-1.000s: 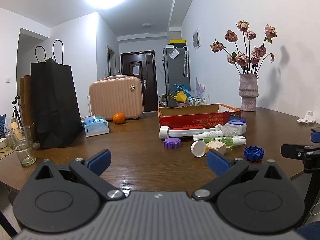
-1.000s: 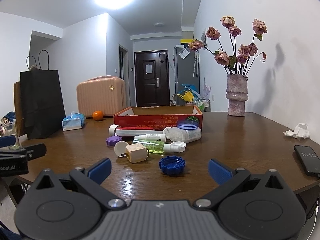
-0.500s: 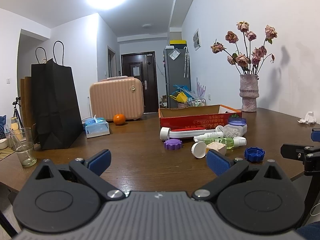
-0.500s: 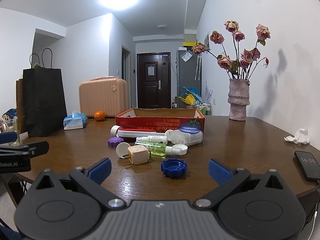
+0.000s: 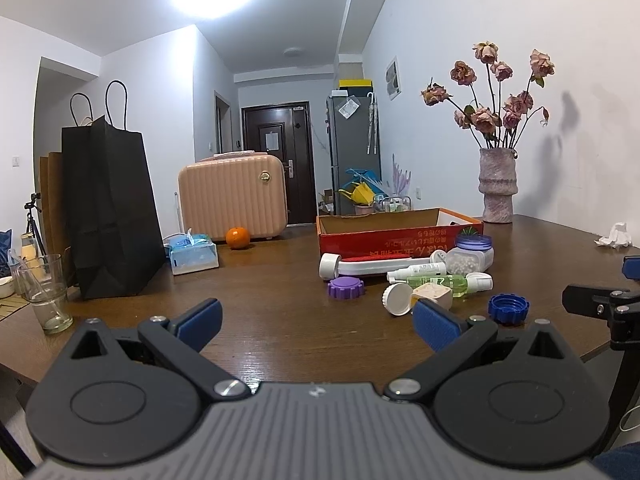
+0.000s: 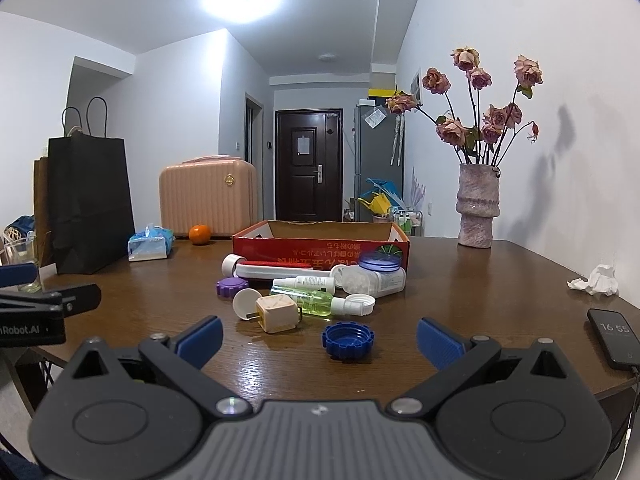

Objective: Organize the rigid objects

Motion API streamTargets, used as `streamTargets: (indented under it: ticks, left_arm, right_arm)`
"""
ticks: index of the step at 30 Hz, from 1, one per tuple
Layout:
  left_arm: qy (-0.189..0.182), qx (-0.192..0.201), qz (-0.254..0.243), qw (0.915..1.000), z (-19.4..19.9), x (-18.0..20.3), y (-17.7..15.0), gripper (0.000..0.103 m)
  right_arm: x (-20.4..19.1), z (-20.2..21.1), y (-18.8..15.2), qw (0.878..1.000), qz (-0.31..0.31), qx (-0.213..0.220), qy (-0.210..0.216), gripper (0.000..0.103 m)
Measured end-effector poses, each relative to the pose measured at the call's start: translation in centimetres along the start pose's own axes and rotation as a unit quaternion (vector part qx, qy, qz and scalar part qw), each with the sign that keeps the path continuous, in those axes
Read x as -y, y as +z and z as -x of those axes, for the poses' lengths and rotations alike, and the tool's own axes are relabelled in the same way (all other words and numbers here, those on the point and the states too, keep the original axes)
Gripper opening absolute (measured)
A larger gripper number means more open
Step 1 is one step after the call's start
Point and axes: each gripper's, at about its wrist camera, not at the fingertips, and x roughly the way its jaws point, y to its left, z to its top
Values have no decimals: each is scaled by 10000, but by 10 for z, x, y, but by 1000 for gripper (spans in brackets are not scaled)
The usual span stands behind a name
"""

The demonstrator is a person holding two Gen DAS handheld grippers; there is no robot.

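Two grippers hang at the near edge of the brown wooden surface (image 6: 500, 280), the left gripper (image 5: 316, 320) and the right gripper (image 6: 319, 340), each with its blue fingers (image 6: 202, 338) spread wide and holding nothing.

The clutter sits just in front of one red cardboard box (image 6: 320, 246): two loose screw caps, a purple cap (image 6: 231, 287) to the left and a blue cap (image 6: 347, 340) nearest the right gripper; one white round lid (image 6: 245, 303) leaning against one cream cube plug (image 6: 275, 313); one green bottle (image 6: 310, 300) lying flat, one small white spray bottle (image 6: 306, 282) behind it, one long white tube (image 6: 268, 269) with a red strip, and one clear jar (image 6: 374, 276) with a bluish lid.

Only the right wrist view shows the phone (image 6: 614, 338) lit at the right edge; only the left shows a drinking glass (image 5: 46, 292) whole.

Farther off stand one vase (image 6: 478, 210) of dried roses, one black paper bag (image 5: 108, 208), one tissue pack (image 5: 194, 254), one orange (image 5: 237, 237), one pink suitcase (image 5: 232, 196) and a dark door (image 6: 308, 164) down the white hallway.
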Motion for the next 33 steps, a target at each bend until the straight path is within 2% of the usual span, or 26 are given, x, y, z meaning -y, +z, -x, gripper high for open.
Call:
streamTargets:
  ticks: [20,29,31,33]
  left_arm:
    - [-16,-41,1,10000,-9,-4,-1,103]
    - [-298,-183,67,9994,-62,0,-3,103]
    - [-393,-132,77,9991,-78,3,-3,103]
    - [-472,-92,97,9988,-94,4,0,103]
  right_arm:
    - [1,-5,-2,10000,20,4,60,103]
    - [24,-41,-3,9997,194,-99,-102,103]
    - [33,-55,-7,9998,135,-126,117,103]
    - [40,-72,-8,9984,-11,-462,333,103]
